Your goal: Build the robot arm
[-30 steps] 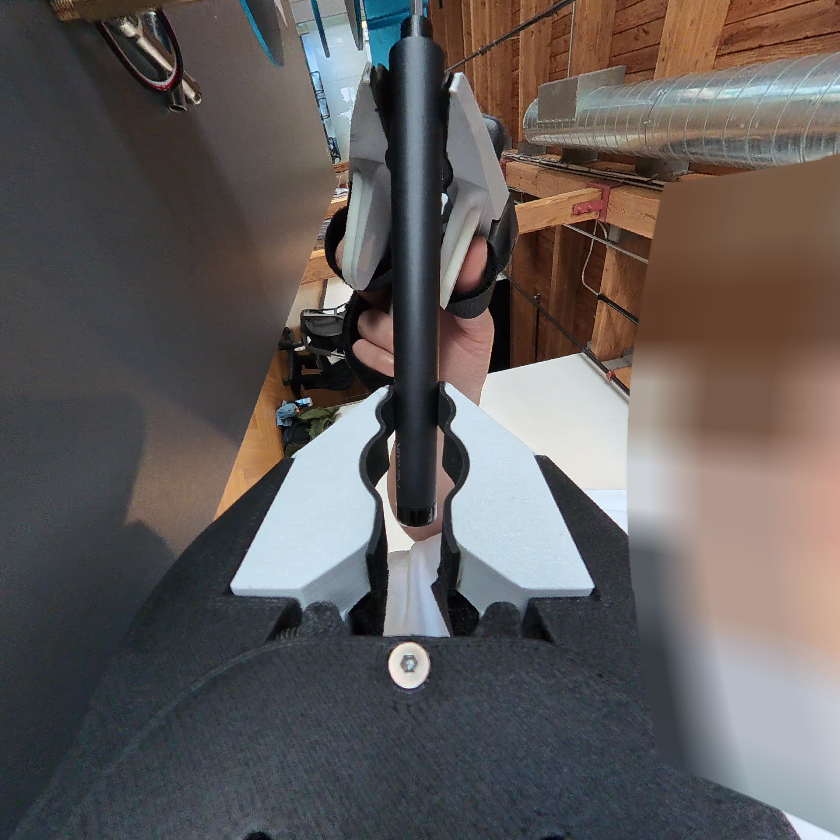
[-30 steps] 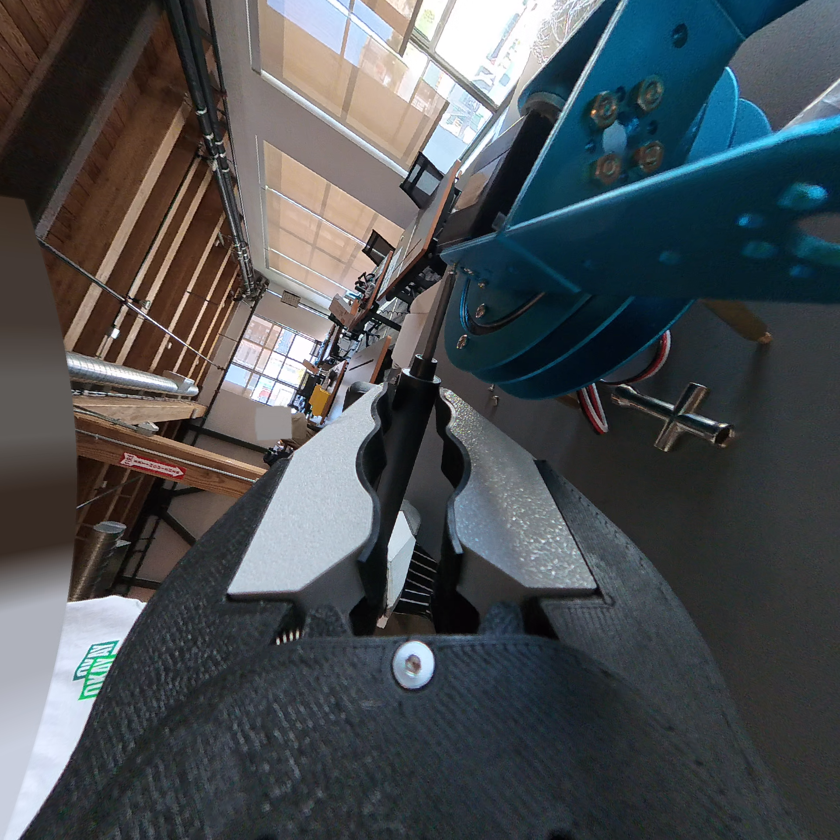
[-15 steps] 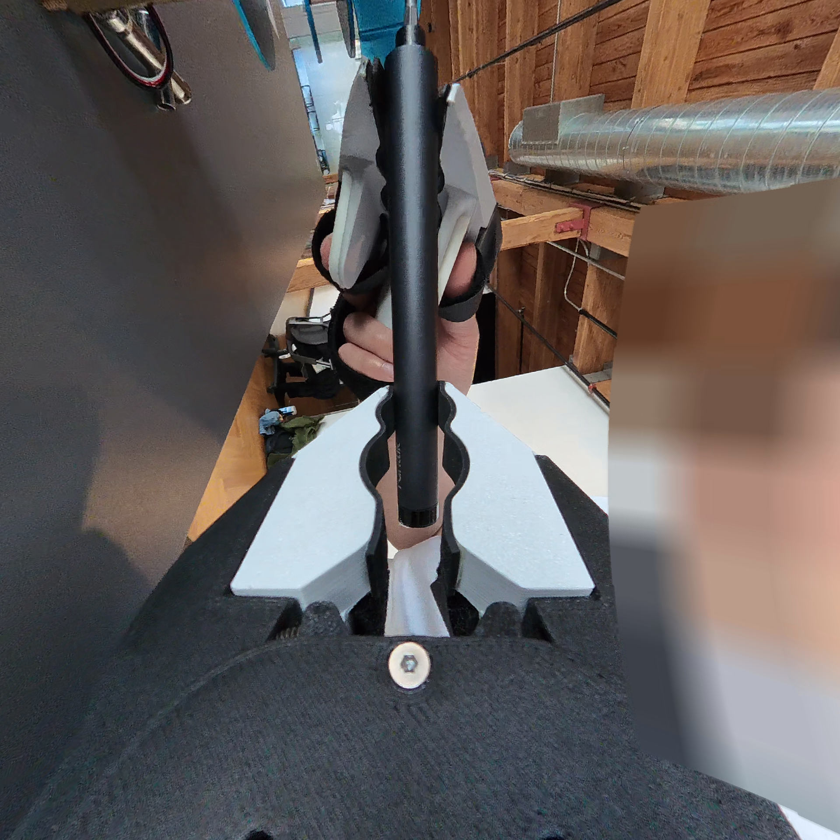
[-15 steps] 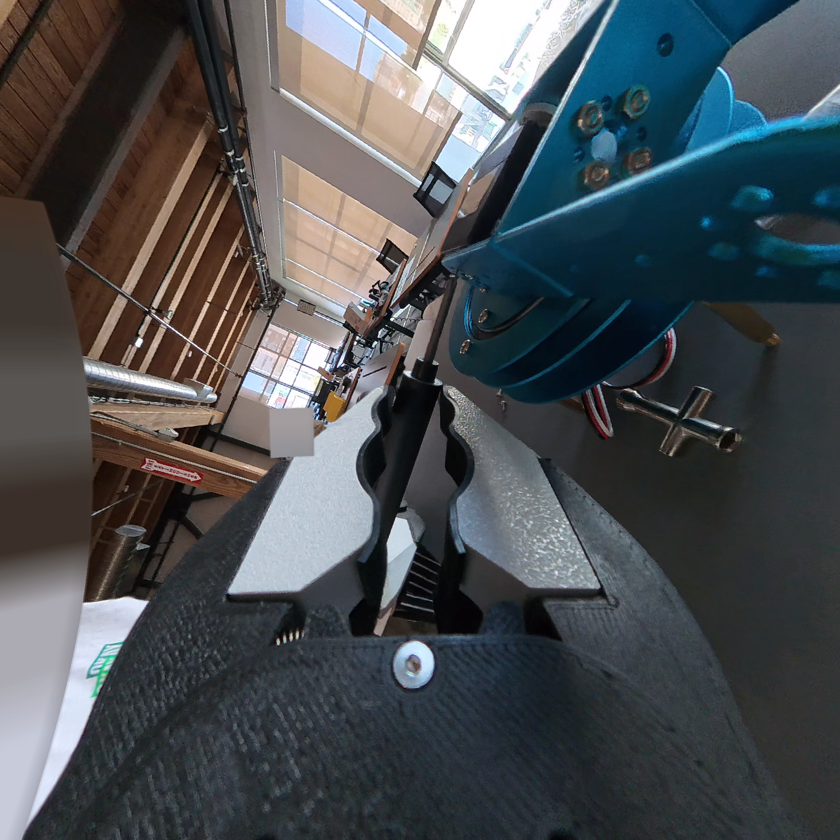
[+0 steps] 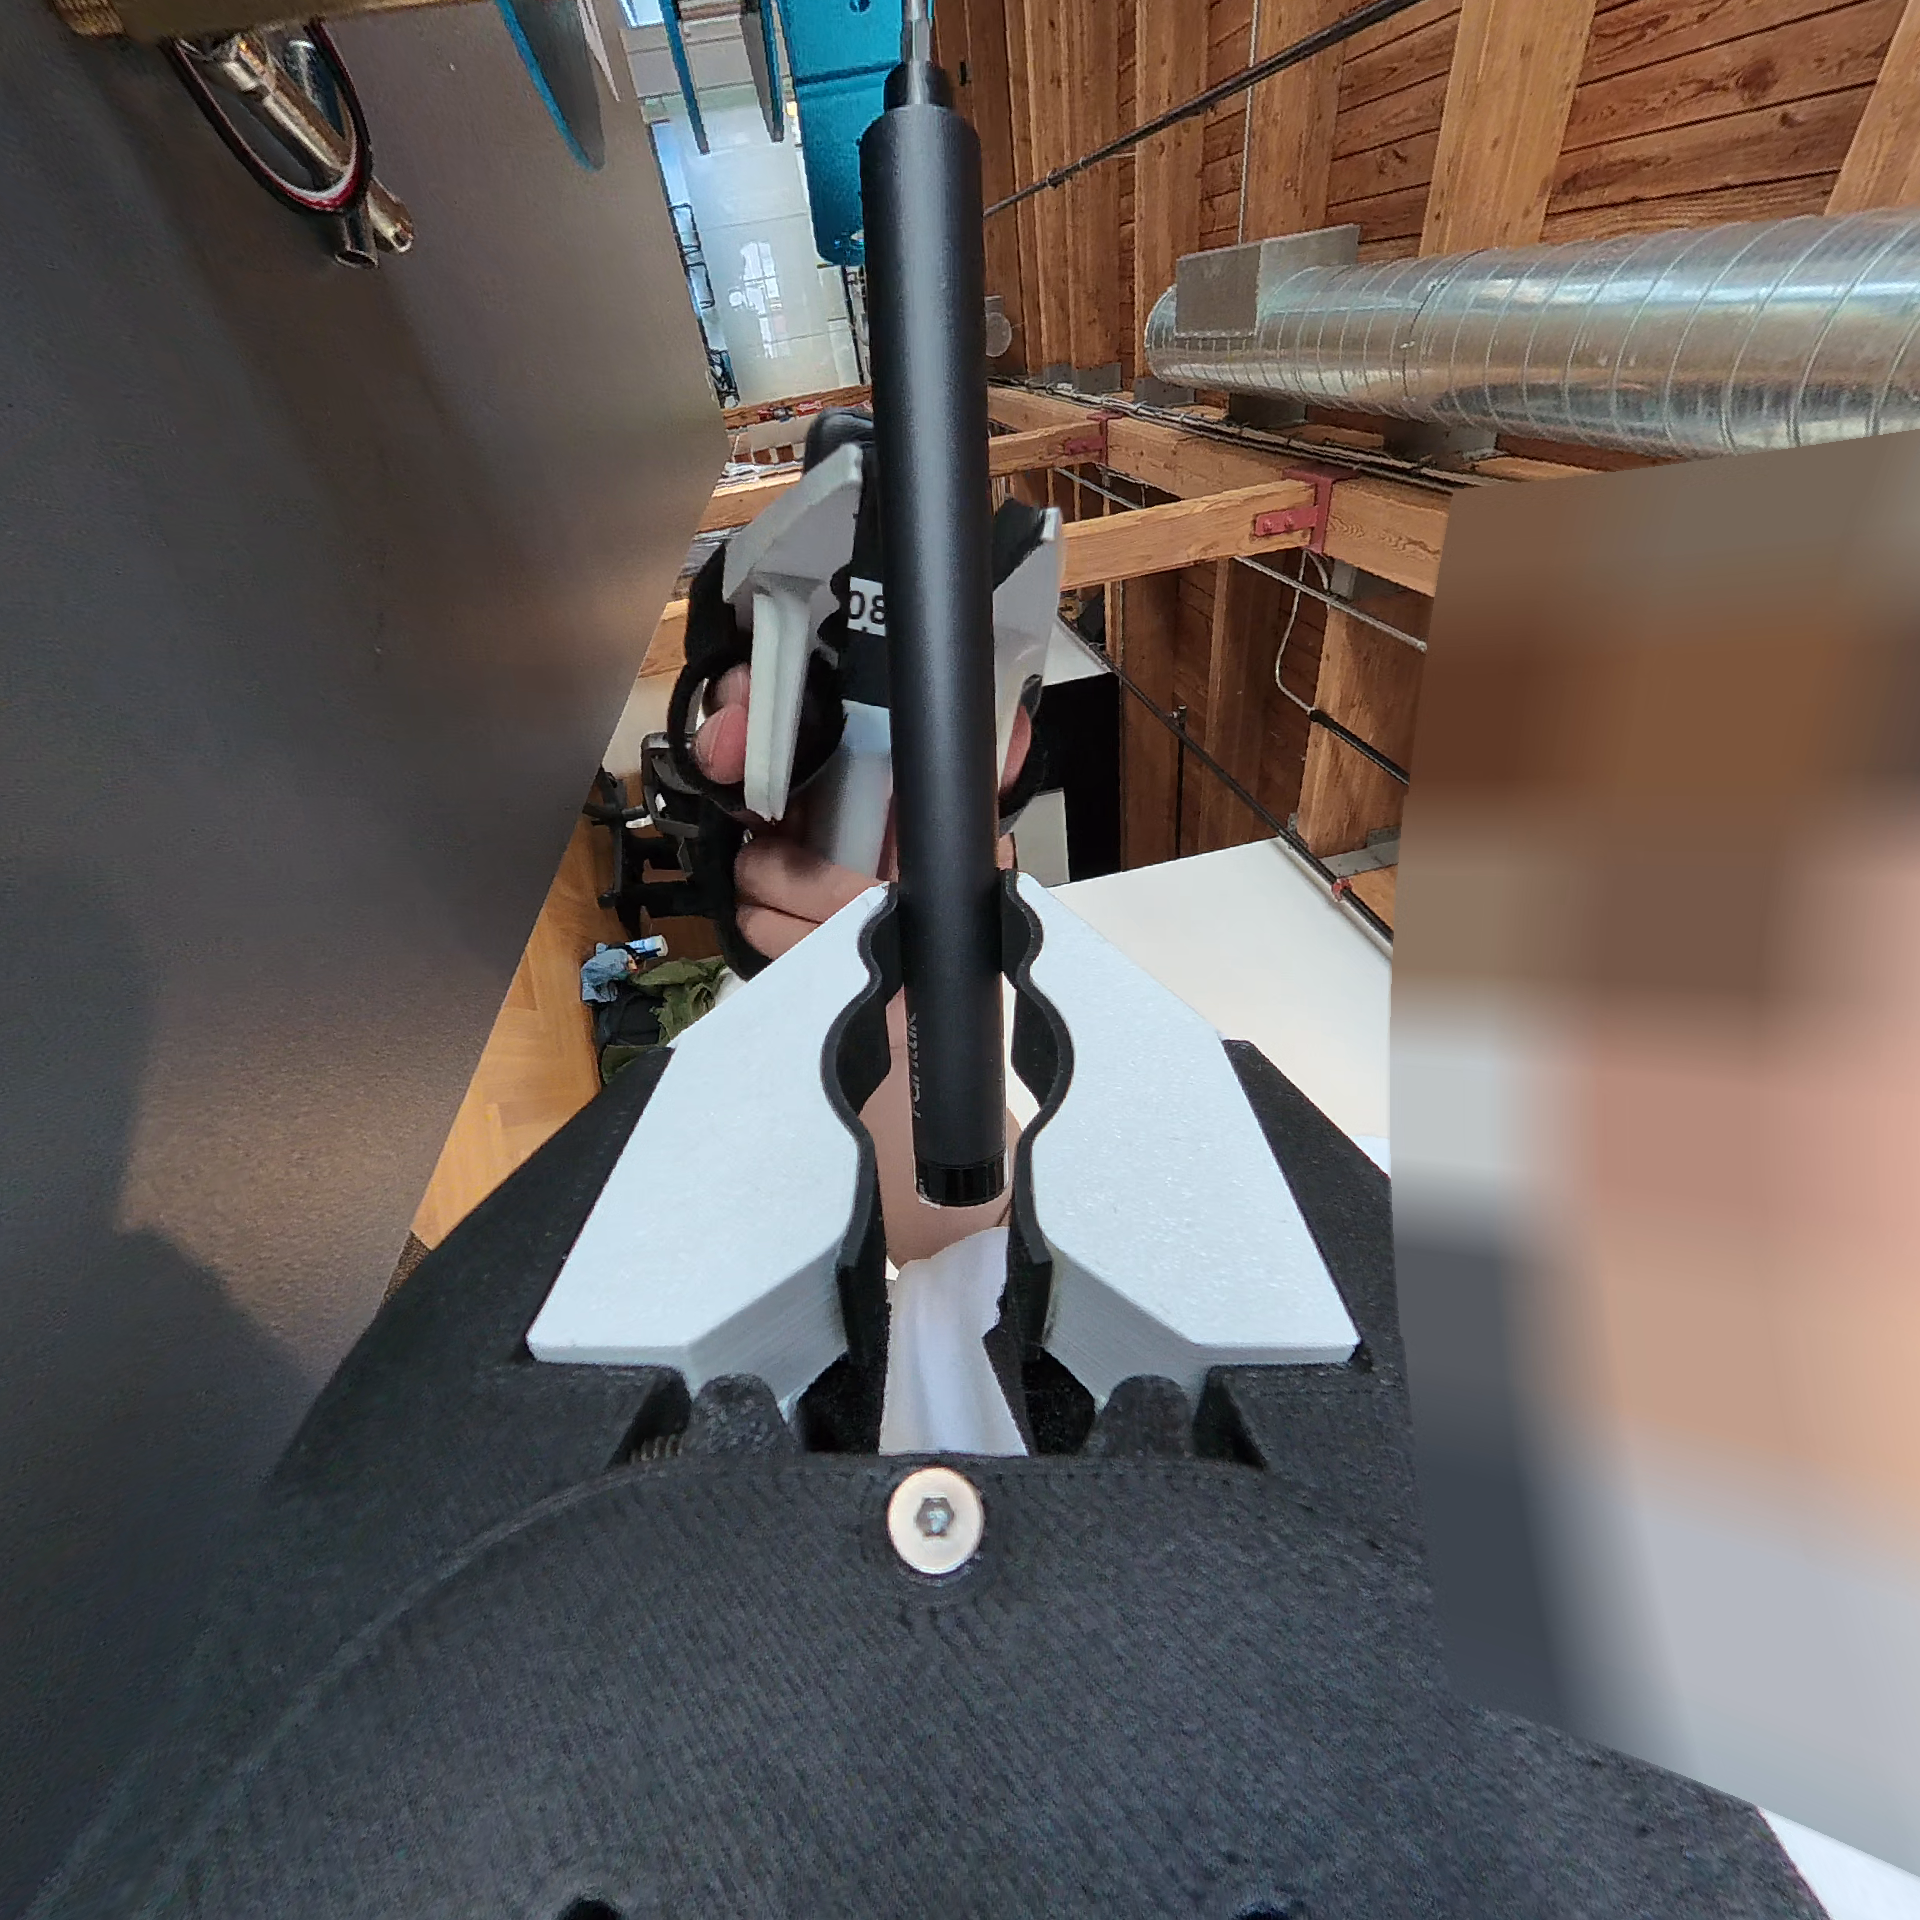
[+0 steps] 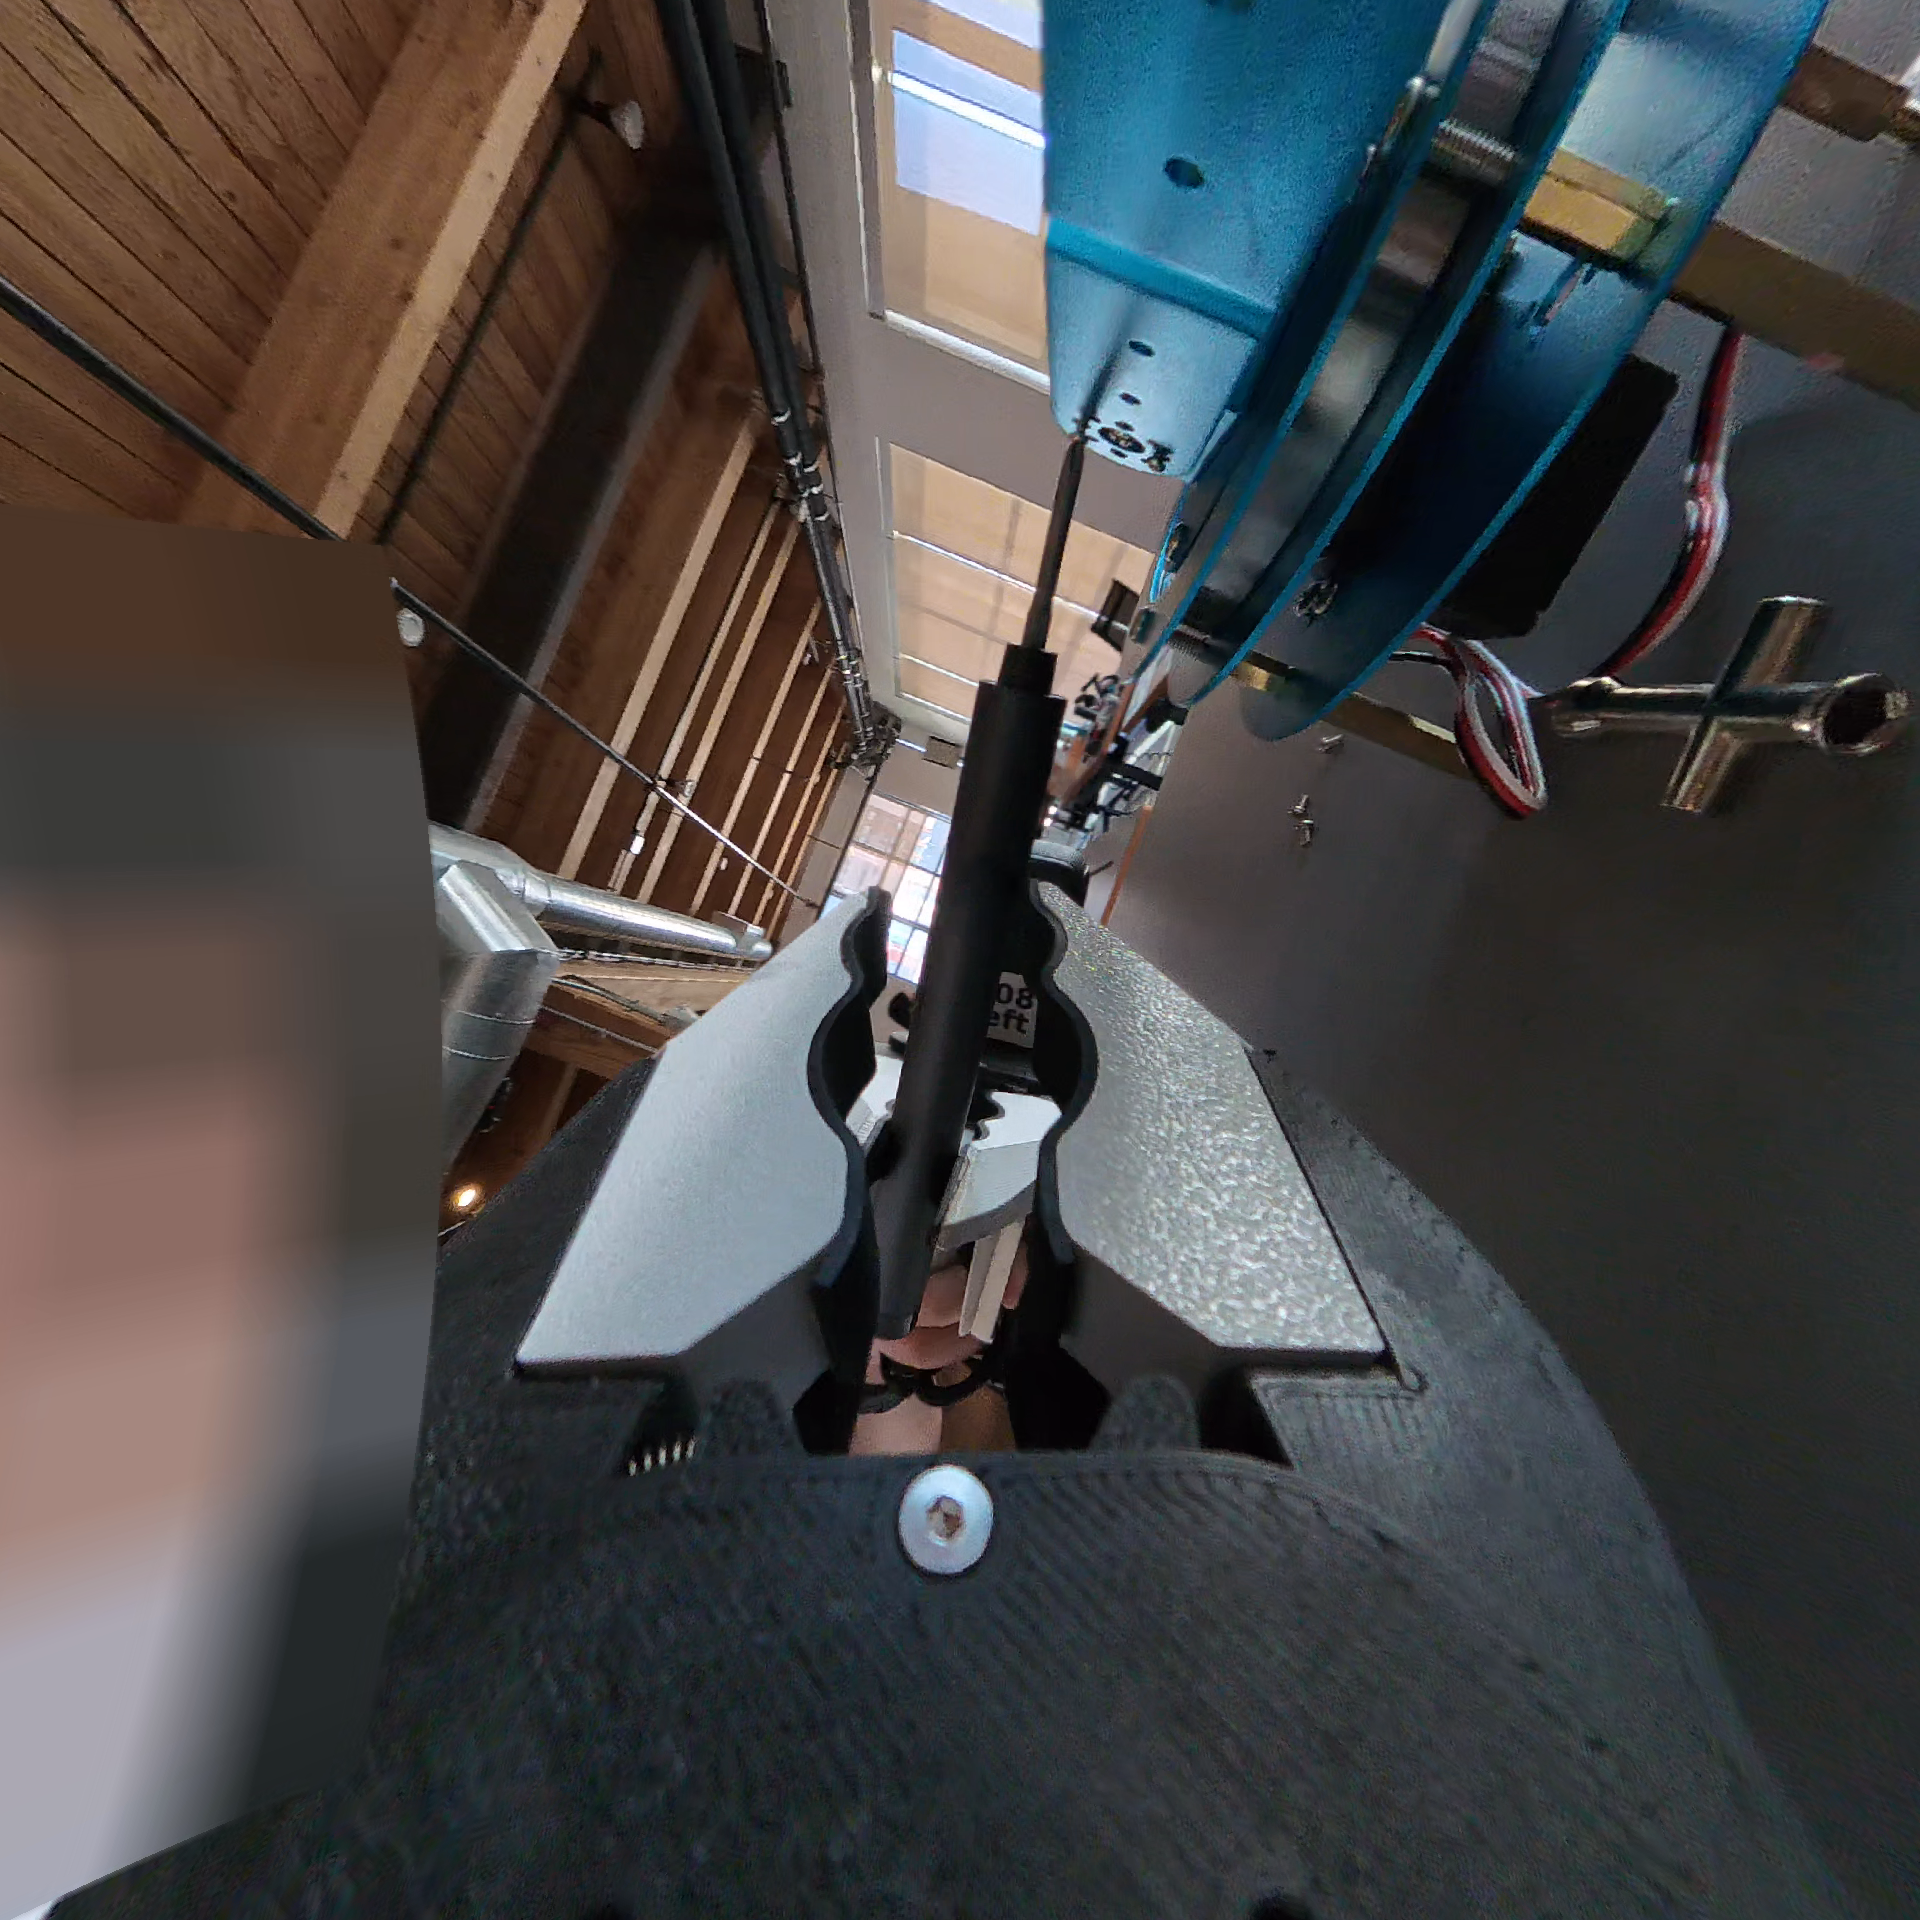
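- Left tool was clenched on the butt end of the driver, with the pads tight on both sides of the black barrel.
- Right tool straddled the same barrel farther up. Its fingers looked released, with a gap showing on at least one side.
- The driver was off the counter, held in the air between both tools. Its bit met the end of the blue assembly, which stood on the counter.
- I couldn't tell whether the bit sat in a screw head, as the contact point was too small.
- Risk: only one firm grip, at the far end of a long barrel. Any wrist wobble could swing the tip off the bracket, so it cams out or scratches the blue plate.
- Risk: the smooth round barrel could spin or slide in the pads under torque.
- Risk: the red-white wires hung close under the assembly, and a slipped tip could snag them.
- A cross wrench and loose screws lay on the counter beside the assembly, near enough to get knocked.
- Containers: none in view, and the screws sat loose.
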`<state>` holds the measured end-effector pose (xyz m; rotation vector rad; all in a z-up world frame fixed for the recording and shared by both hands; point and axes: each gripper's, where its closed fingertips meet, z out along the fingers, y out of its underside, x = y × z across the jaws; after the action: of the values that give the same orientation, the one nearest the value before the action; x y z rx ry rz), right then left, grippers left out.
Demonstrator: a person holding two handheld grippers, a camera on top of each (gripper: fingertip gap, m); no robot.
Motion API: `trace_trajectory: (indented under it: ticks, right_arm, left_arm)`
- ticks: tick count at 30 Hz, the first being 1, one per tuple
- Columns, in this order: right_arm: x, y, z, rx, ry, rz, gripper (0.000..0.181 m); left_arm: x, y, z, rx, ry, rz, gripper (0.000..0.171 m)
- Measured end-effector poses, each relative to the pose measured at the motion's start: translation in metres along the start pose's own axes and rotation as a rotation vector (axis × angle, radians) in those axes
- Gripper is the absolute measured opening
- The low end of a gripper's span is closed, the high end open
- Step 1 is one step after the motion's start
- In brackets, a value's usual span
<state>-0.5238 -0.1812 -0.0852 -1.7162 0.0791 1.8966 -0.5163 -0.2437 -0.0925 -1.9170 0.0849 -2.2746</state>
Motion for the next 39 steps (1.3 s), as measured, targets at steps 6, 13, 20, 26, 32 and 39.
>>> trace_trajectory:
  ticks: [6, 13, 20, 26, 32, 39]
  right_arm:
    - [0.0038, 0.0011, 0.0018, -0.024, -0.002, -0.003, 0.018]
    - [0.0030, 0.0061, 0.0066, -0.059, -0.034, 0.021, 0.016]
    - [0.0031, 0.0045, 0.0066, -0.050, -0.058, 0.058, 0.016]
    - [0.0047, 0.0037, 0.0069, -0.053, -0.070, 0.096, 0.015]
    - [0.0059, 0.0027, 0.0076, -0.055, -0.066, 0.109, 0.015]
    - [0.0053, -0.0006, 0.0070, -0.033, -0.067, 0.091, 0.015]
  left_arm:
    - [0.0005, -0.0002, -0.0001, 0.000, 0.003, -0.001, 0.016]
    - [0.0010, 0.0003, 0.0020, -0.005, 0.013, -0.013, 0.016]
    - [0.0013, -0.0001, 0.0031, -0.007, 0.014, -0.013, 0.016]
    - [0.0003, -0.0004, 0.0034, -0.001, 0.012, -0.016, 0.016]
    - [-0.0001, -0.0012, 0.0030, 0.007, 0.012, -0.018, 0.016]
    - [0.0018, -0.0007, 0.0061, 0.004, 0.025, -0.021, 0.016]
